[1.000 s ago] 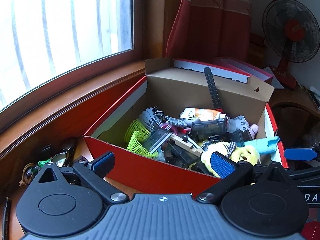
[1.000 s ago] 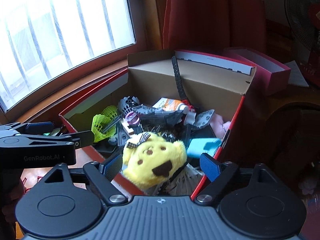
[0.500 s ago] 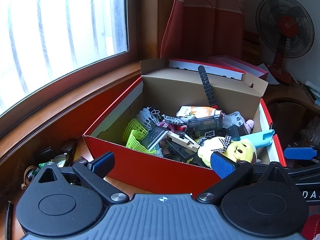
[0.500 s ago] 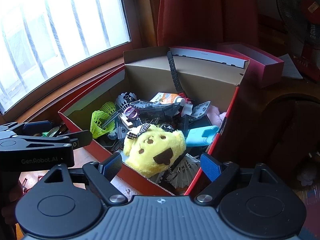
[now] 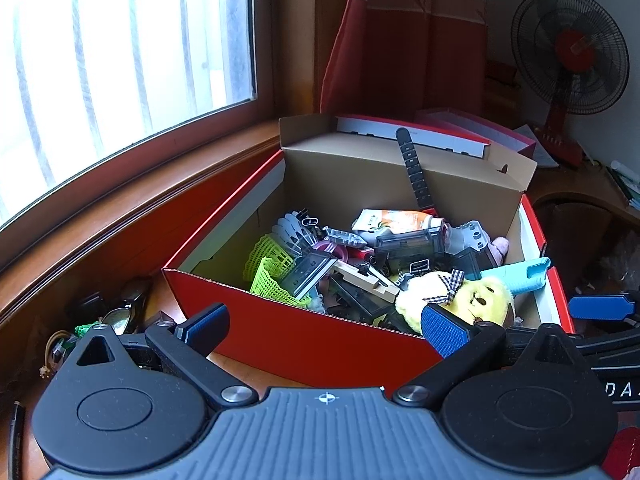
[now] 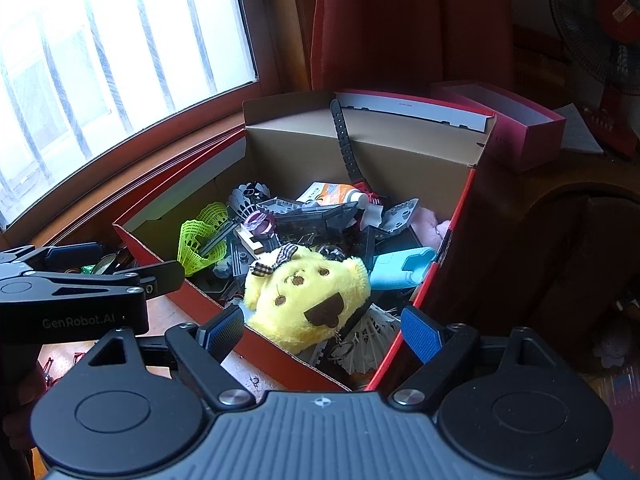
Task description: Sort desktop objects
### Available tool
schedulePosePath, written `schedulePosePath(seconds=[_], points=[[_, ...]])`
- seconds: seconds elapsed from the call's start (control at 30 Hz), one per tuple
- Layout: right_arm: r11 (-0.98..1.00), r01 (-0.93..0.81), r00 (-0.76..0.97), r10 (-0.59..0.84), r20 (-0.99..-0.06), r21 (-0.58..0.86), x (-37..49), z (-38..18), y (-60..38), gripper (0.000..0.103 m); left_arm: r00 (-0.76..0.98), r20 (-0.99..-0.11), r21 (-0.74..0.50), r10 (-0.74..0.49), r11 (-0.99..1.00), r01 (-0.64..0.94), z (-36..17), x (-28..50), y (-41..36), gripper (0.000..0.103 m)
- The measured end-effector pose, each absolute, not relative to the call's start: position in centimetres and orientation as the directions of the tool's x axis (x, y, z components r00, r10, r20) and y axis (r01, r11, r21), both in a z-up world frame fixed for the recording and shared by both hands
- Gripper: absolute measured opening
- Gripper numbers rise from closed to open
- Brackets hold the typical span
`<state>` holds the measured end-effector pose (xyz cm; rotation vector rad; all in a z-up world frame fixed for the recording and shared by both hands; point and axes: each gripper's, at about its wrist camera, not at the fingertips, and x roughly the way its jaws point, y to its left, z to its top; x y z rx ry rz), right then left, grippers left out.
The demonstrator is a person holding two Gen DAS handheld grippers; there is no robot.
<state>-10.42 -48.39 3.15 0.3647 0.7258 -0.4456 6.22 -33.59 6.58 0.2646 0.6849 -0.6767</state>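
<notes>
An open red cardboard box (image 5: 300, 336) holds a heap of small things. On top at its near right lies a yellow plush toy (image 5: 472, 296) with a checked bow, beside a light blue case (image 5: 516, 276). Green shuttlecocks (image 5: 272, 268) fill the left side, and a black watch strap (image 5: 414, 172) leans on the back wall. My left gripper (image 5: 326, 326) hangs open before the box's front wall, holding nothing. In the right wrist view my right gripper (image 6: 320, 332) is open just short of the plush toy (image 6: 304, 292), and its pads do not touch the toy.
Glasses (image 5: 120, 316) and small clutter lie on the wooden desk left of the box, under the window sill. A second red box (image 6: 520, 120) sits behind, and a fan (image 5: 572, 52) stands at the far right. My right gripper's blue pad (image 5: 600, 307) shows at the right edge.
Both views have shifted only slightly. The plush toy looks a little smaller and farther from my right gripper's fingers than a second ago. Both grippers stay open.
</notes>
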Motion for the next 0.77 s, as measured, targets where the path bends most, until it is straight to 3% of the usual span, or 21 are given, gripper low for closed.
schedulePosePath(seconds=[0.77], points=[[0.841,0.515,0.656,-0.265,-0.707,0.163,-10.36,2.79,-49.02,0.088,0.581,-0.655,0.042,-0.483,0.745,0.666,6.34,6.12,-34.31,0.103]])
